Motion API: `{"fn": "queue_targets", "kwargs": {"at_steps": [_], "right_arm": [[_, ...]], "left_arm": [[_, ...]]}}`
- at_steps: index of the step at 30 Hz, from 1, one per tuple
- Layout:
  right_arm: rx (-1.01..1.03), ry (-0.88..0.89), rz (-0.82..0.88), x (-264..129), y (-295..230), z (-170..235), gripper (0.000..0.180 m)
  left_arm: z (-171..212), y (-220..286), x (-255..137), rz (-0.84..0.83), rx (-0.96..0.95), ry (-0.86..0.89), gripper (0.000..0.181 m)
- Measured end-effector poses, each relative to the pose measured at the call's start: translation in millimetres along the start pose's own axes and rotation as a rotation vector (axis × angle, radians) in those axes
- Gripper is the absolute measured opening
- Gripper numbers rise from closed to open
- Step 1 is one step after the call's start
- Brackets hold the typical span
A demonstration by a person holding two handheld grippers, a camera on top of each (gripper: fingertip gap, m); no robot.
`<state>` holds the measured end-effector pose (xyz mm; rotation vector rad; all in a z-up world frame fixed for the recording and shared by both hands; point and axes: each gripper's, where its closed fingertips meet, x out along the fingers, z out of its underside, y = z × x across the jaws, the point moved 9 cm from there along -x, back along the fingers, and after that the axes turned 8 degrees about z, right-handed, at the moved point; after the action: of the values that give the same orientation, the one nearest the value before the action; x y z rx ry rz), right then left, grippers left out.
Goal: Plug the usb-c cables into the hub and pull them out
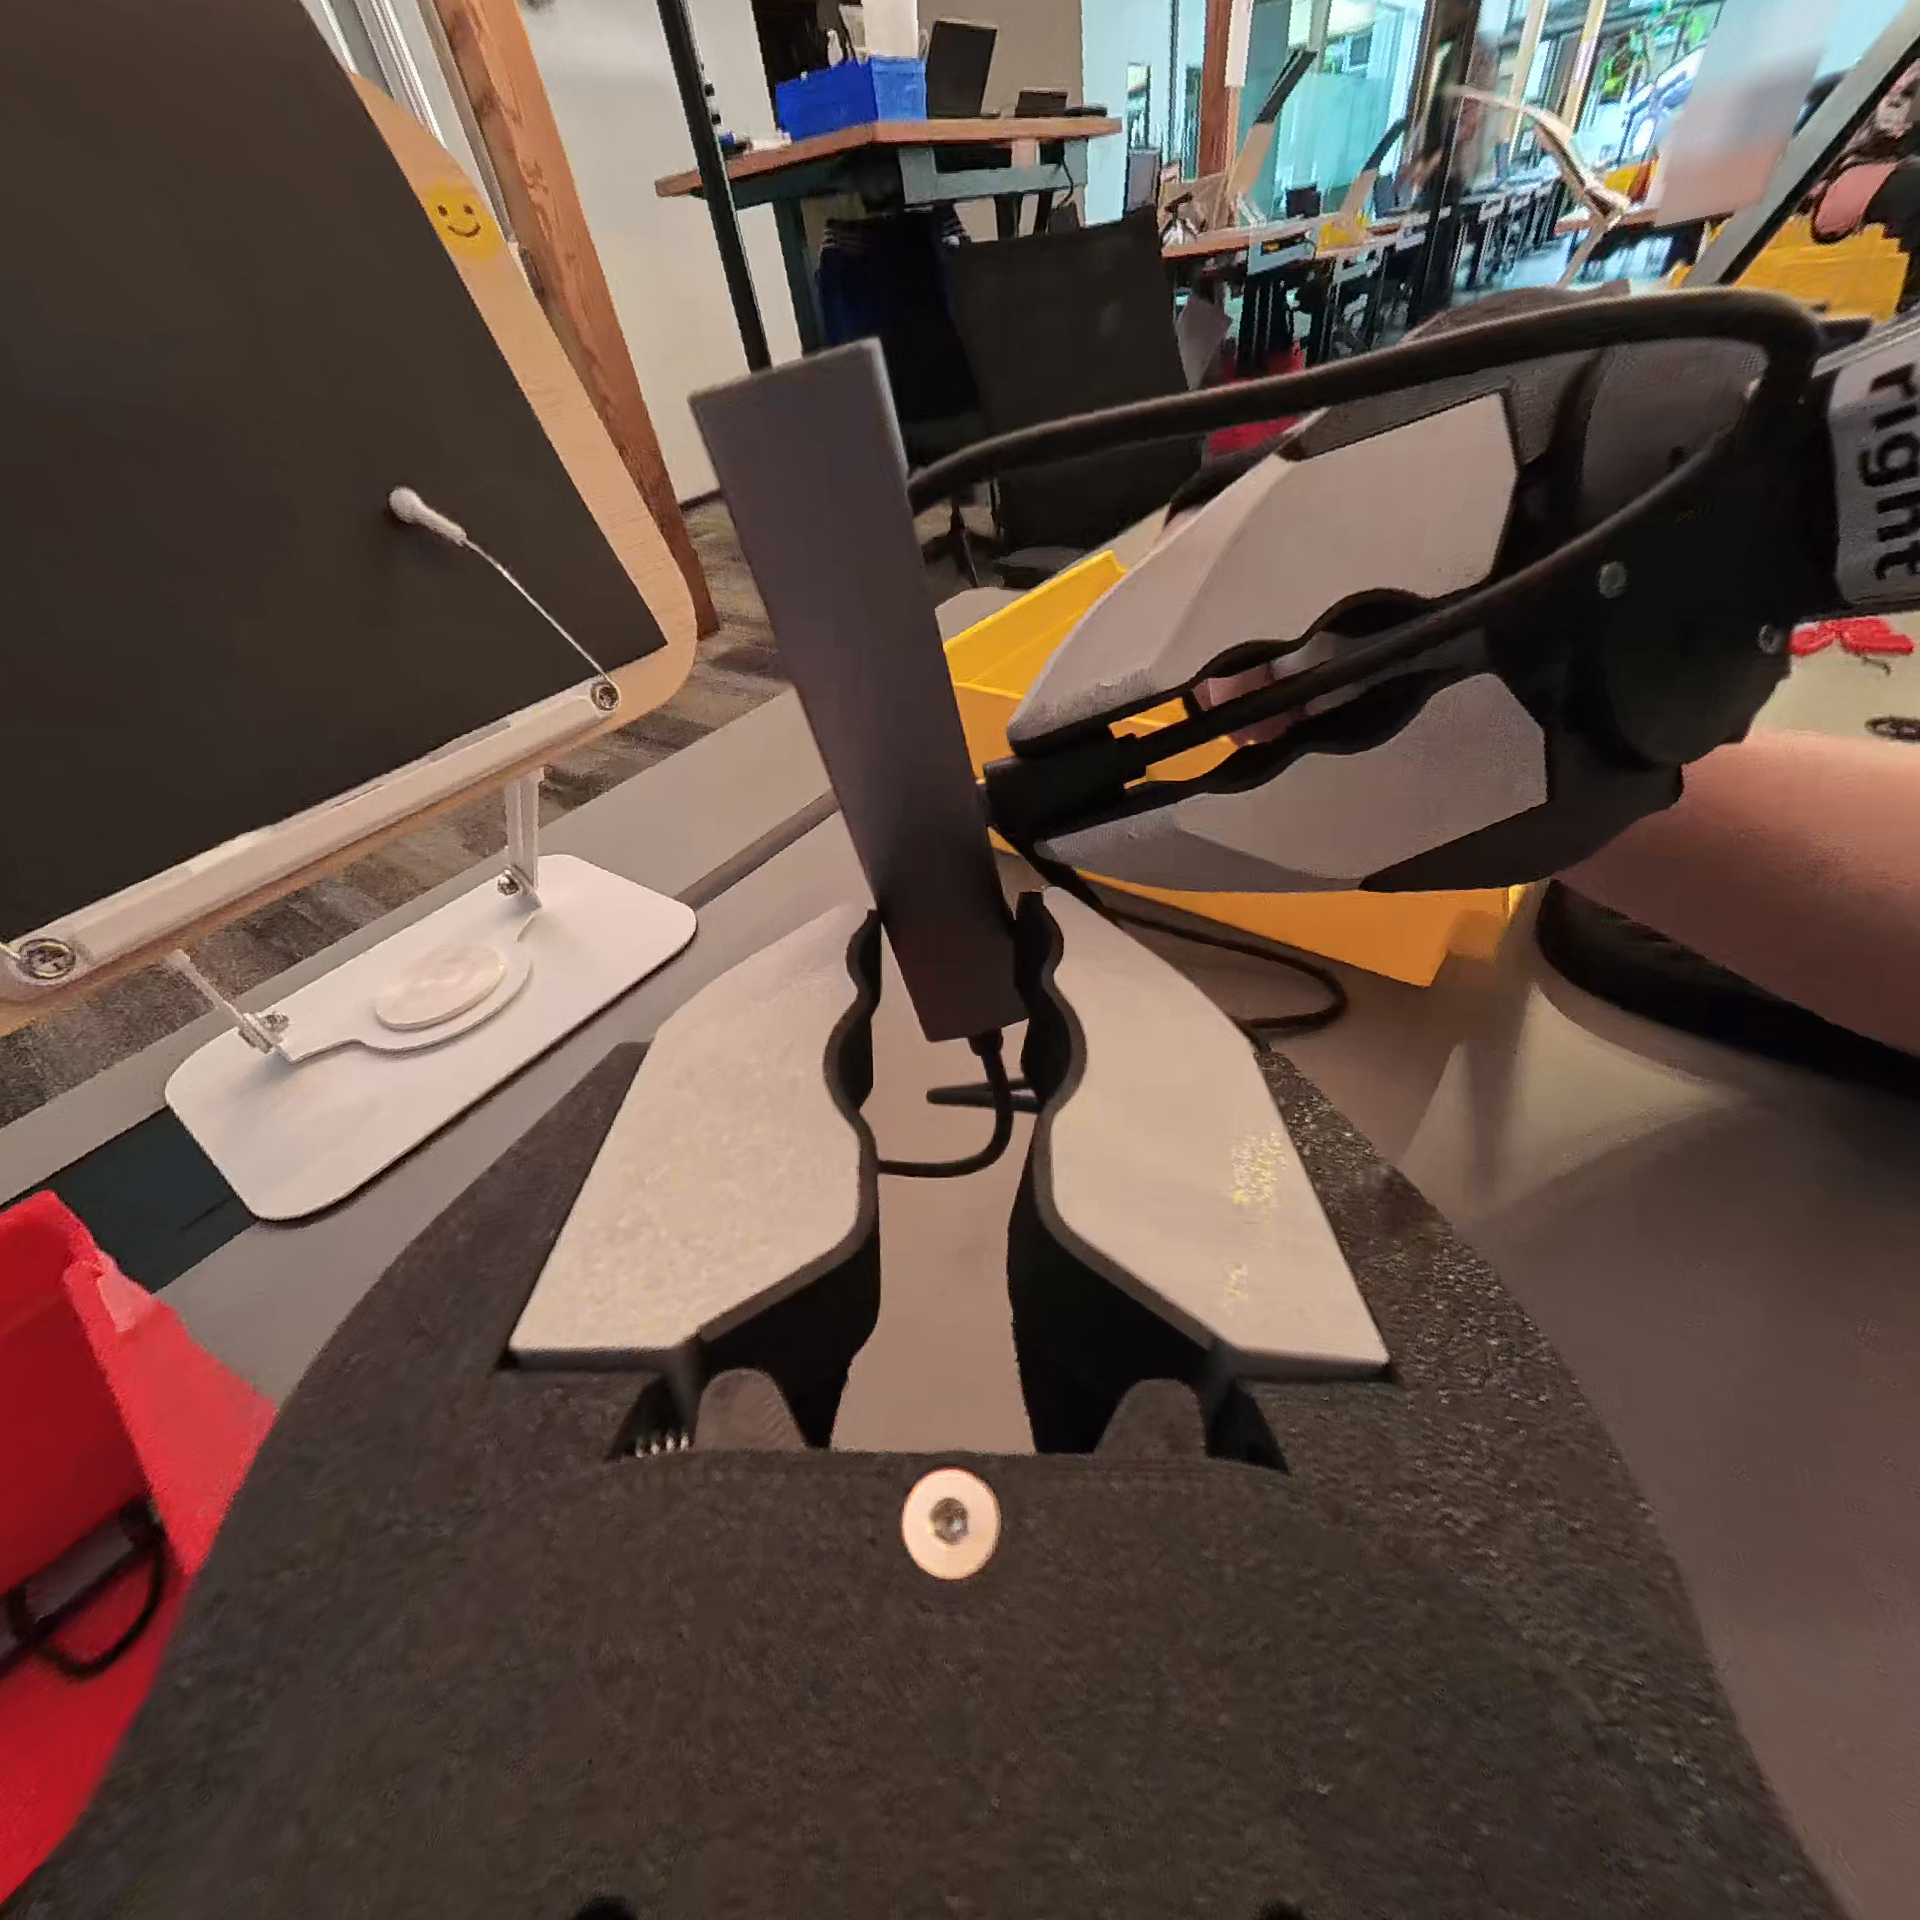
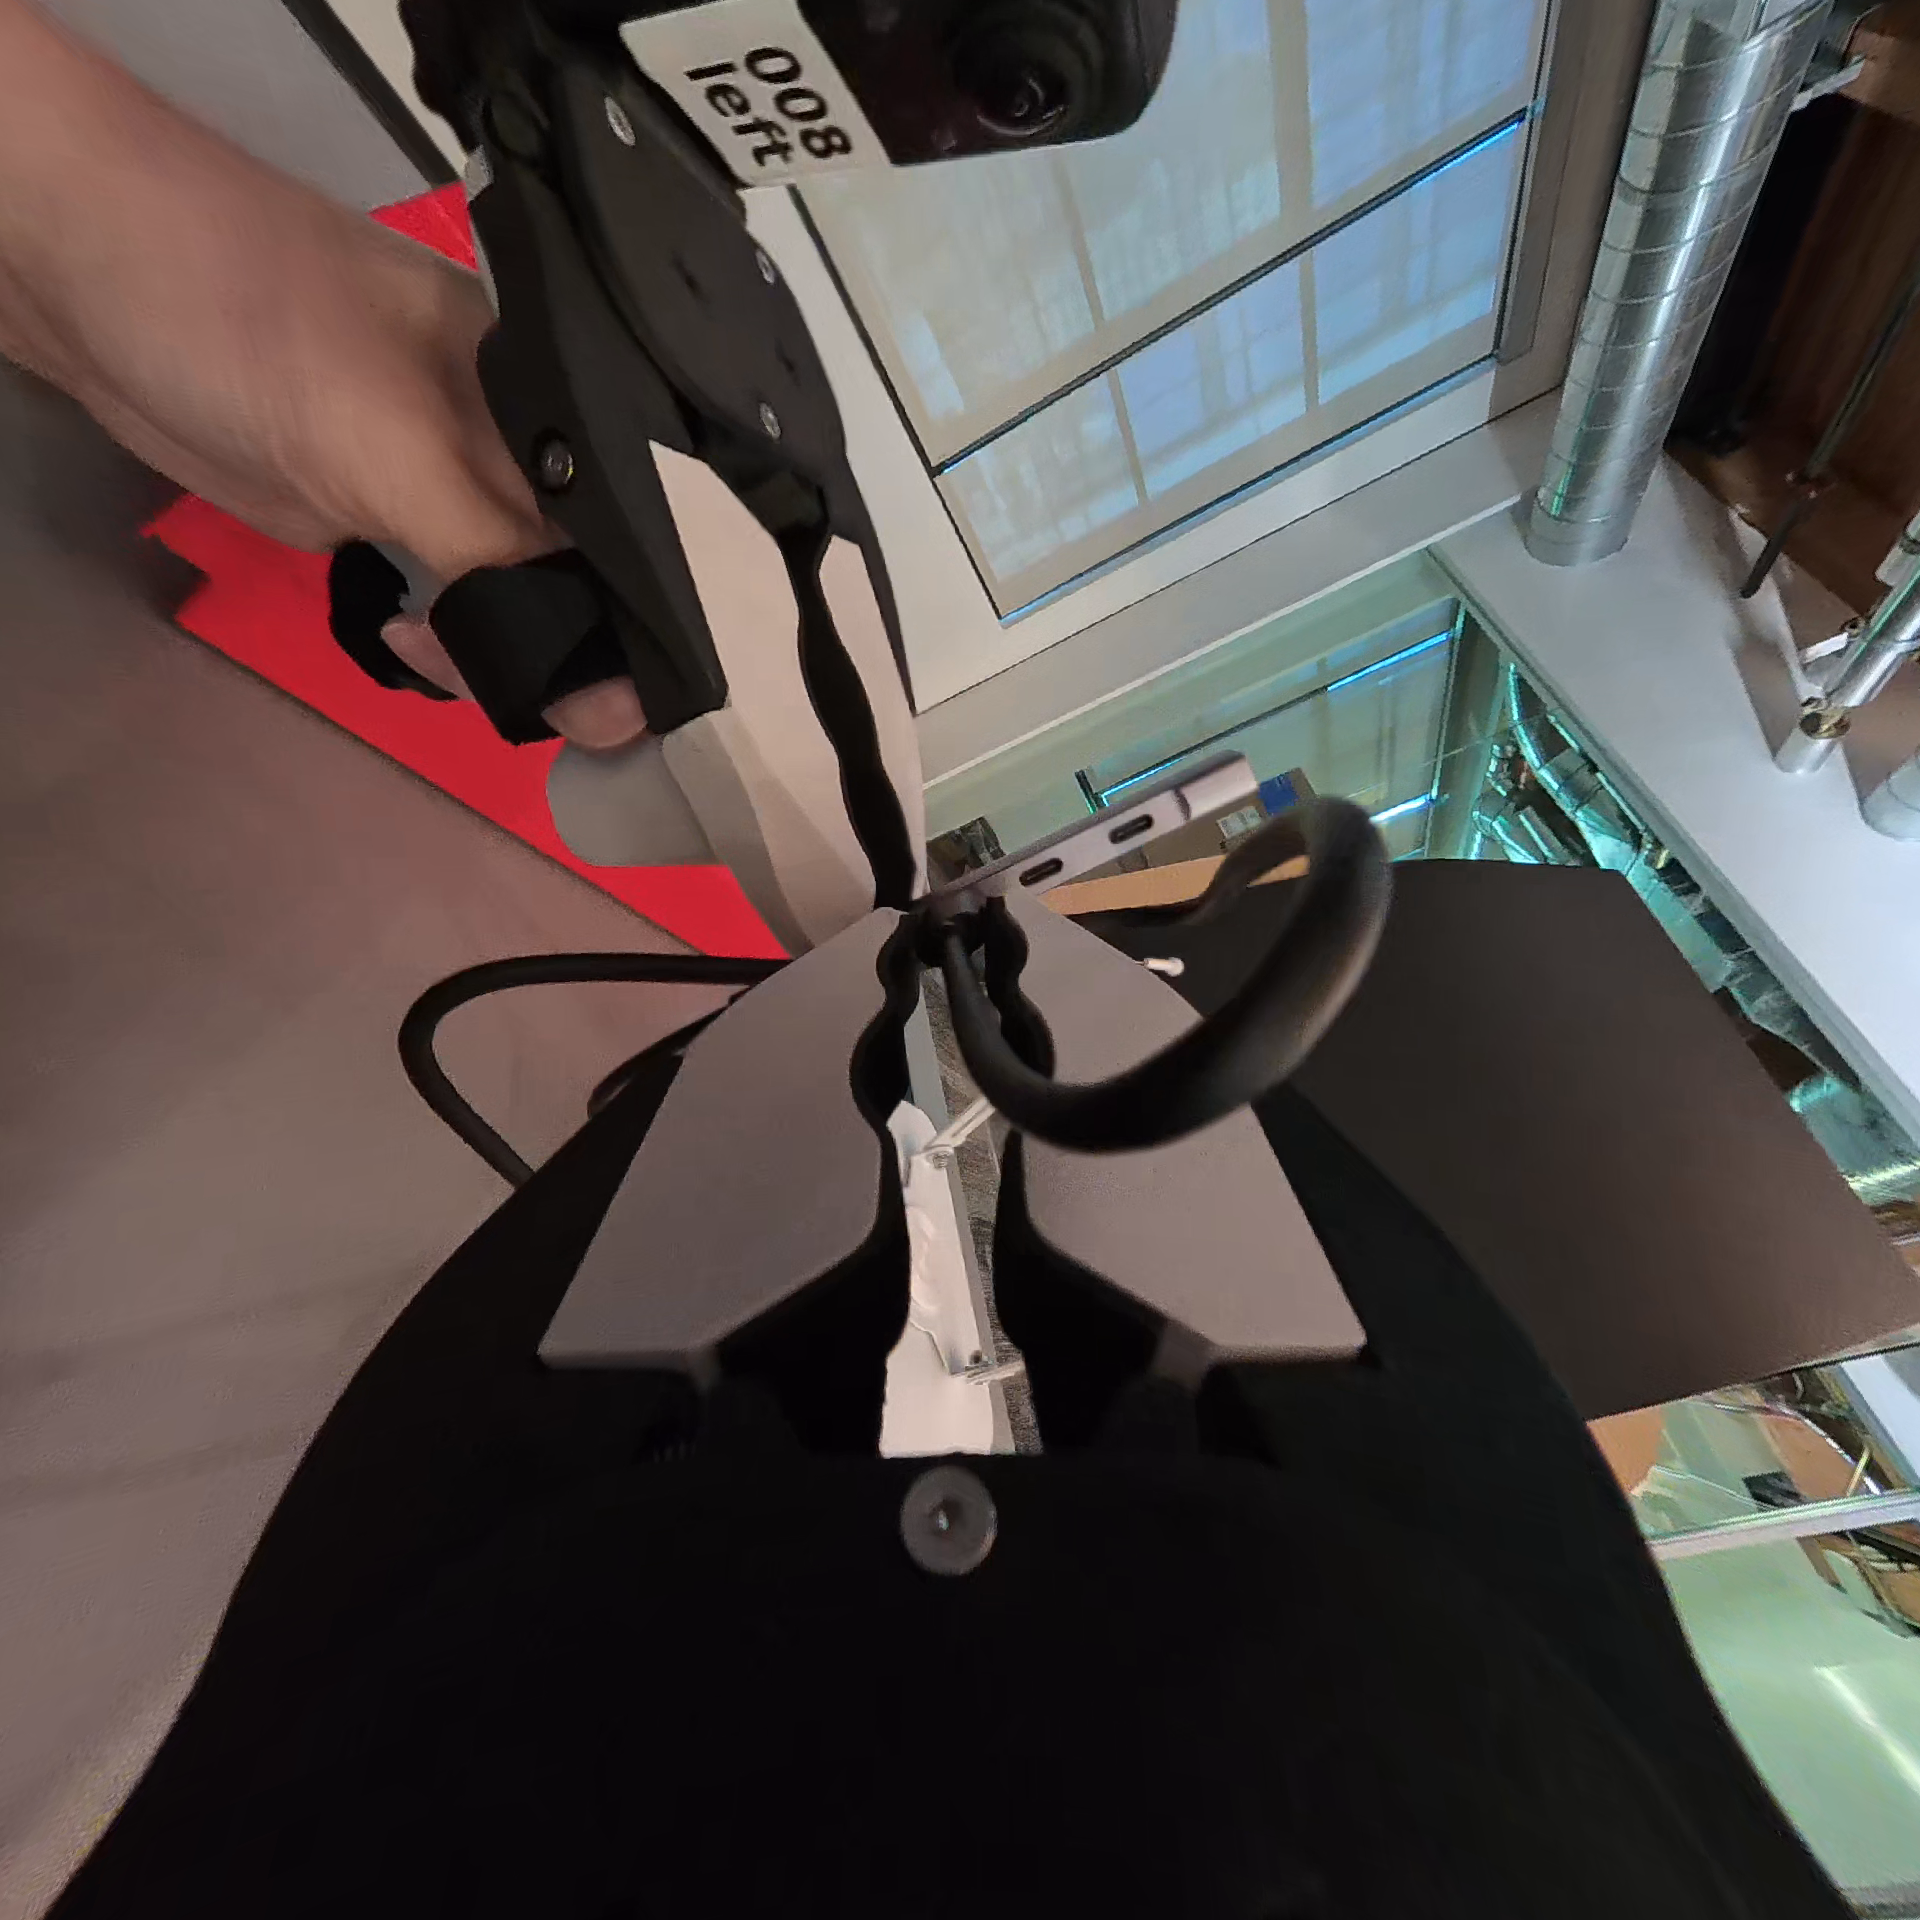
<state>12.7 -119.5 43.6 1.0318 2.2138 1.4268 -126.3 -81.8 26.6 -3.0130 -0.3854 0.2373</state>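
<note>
Both hand-held grippers meet at a grey hub held above the bench, each clamped on its own part.

Left wrist view: the left hand-held gripper (image 1: 951, 971) has its fingers closed on the lower end of the hub (image 1: 852, 665), which rises tilted toward 11 o'clock; a thin black cord trails from the hub's bottom end. From 3 o'clock the right hand-held gripper (image 1: 1023, 795) pinches a black usb-c cable (image 1: 1195, 416) plug against the hub's right edge, over a yellow bin (image 1: 1340, 925).
Right wrist view: the right hand-held gripper (image 2: 951, 914) is closed on the plug; the cable (image 2: 1340, 966) loops toward 2 o'clock. The hub (image 2: 1122, 821) lies just beyond the tips at 1 o'clock, and the left hand-held gripper (image 2: 883, 883) descends from 11 o'clock.
</note>
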Motion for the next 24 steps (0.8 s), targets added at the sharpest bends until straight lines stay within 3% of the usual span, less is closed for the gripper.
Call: {"fn": "queue_targets", "kwargs": {"at_steps": [7,13,17,21,24], "right_arm": [[0.077,0.029,-0.039,-5,9,1,0.014],[0.245,0.218,-0.137,-20,28,-3,0.014],[0.353,0.374,-0.181,-29,37,-7,0.014],[0.376,0.420,-0.231,-29,34,-11,0.014],[0.364,0.409,-0.234,-28,32,-9,0.014]], "left_arm": [[4,-4,-2,0.128,-0.106,0.126,0.027],[-6,-11,-21,0.364,-0.308,0.292,0.030],[-7,-3,-21,0.546,-0.342,0.288,0.031],[-8,13,-8,0.708,-0.376,0.241,0.033],[-8,18,-4,0.770,-0.380,0.234,0.011]]}}
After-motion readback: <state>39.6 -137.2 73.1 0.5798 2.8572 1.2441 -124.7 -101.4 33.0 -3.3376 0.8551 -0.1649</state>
